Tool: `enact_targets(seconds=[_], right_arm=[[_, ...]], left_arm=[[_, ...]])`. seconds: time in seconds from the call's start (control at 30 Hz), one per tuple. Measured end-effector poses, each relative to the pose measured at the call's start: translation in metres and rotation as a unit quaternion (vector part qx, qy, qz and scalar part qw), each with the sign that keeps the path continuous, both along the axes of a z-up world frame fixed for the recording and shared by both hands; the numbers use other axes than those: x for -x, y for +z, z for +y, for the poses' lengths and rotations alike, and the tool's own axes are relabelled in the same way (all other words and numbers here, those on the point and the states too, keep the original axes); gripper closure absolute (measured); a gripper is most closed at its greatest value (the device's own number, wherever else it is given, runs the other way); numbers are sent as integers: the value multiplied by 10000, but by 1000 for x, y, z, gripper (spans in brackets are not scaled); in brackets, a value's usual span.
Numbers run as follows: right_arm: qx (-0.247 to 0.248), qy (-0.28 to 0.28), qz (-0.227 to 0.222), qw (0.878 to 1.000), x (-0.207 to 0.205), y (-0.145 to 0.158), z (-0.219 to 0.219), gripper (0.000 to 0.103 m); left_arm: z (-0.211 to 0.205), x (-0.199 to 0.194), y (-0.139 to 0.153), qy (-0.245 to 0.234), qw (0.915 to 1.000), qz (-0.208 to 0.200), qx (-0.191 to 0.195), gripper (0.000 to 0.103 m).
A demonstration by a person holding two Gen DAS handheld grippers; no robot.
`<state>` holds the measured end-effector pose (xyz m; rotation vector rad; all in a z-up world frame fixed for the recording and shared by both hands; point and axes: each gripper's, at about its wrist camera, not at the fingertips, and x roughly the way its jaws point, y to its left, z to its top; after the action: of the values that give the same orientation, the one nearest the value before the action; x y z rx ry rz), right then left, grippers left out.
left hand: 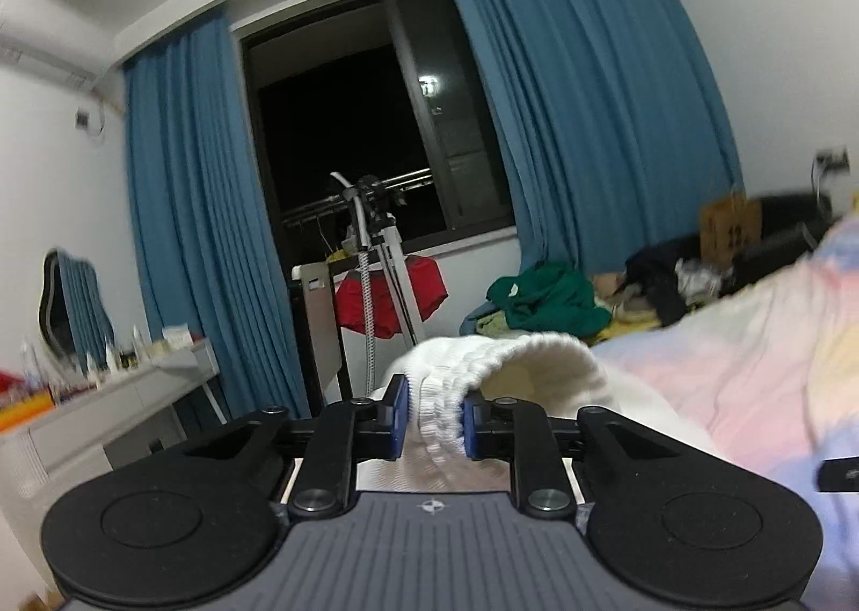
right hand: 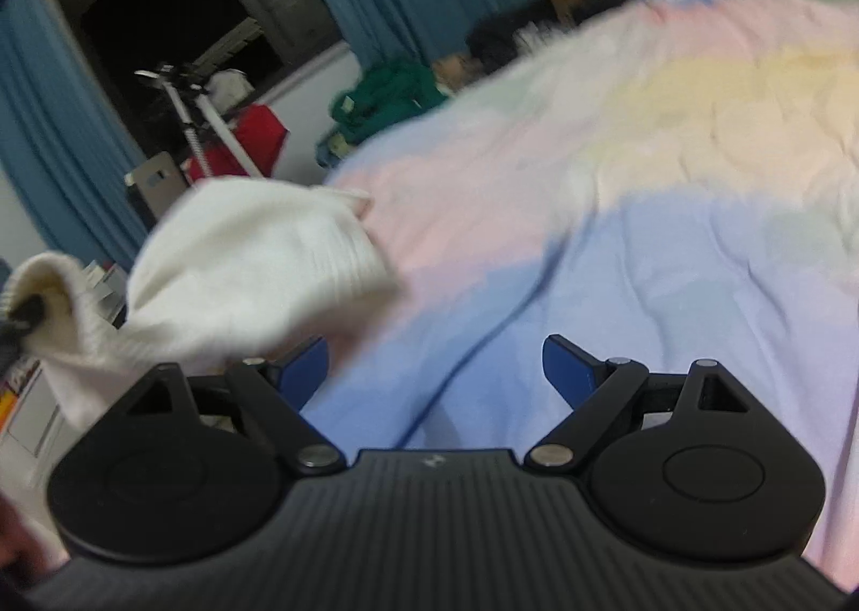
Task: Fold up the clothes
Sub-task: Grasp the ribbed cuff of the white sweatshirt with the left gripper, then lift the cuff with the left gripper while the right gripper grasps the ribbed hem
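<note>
Left gripper (left hand: 432,415): fingers nearly closed, pads clamped on the ribbed cuff of a white sock (left hand: 499,369). The sock arches up off the bed (left hand: 751,342), likely lifted by its cuff so the rest hangs free for folding. Right gripper (right hand: 435,366): fingers wide apart, holding nothing, low over the bed; the sock (right hand: 257,267) lies just left of them, untouched. Beyond the bed: a heap of clothes (left hand: 547,299), then blue curtains (left hand: 580,101).
</note>
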<state>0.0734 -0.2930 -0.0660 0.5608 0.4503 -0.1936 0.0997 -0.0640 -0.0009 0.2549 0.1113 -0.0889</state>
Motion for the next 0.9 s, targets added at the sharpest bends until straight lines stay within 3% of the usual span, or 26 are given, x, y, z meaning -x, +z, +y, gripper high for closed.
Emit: enact_targets(seconds=[0.1,0.23,0.37,0.47,0.53,0.63,0.9], right_arm=[[348,210,-167,9990,9,10,12,15],[574,725,-287,9953,25,25,33,15],[894,1426,-351,9851,40,32,62,15],[1182,1717,-62,9780,37,26,79,11],[1074,1939,148,9750,29,22,85,0],[1071,2189,412,9690,21,15,96,0],[1965,2247,910,9501,-11,-8,123,0]], left_arm=[[48,27,11,-68,9991,261,319,83],[109,36,3,38,9965,697,463,84],[162,20,-7,312,9846,1304,1125,84],[199,8,-13,554,9714,1617,1651,84],[225,4,-17,633,9578,1948,2017,83],[261,1,-23,724,9406,2238,2447,81],[296,-9,-30,966,9079,2637,3112,80]])
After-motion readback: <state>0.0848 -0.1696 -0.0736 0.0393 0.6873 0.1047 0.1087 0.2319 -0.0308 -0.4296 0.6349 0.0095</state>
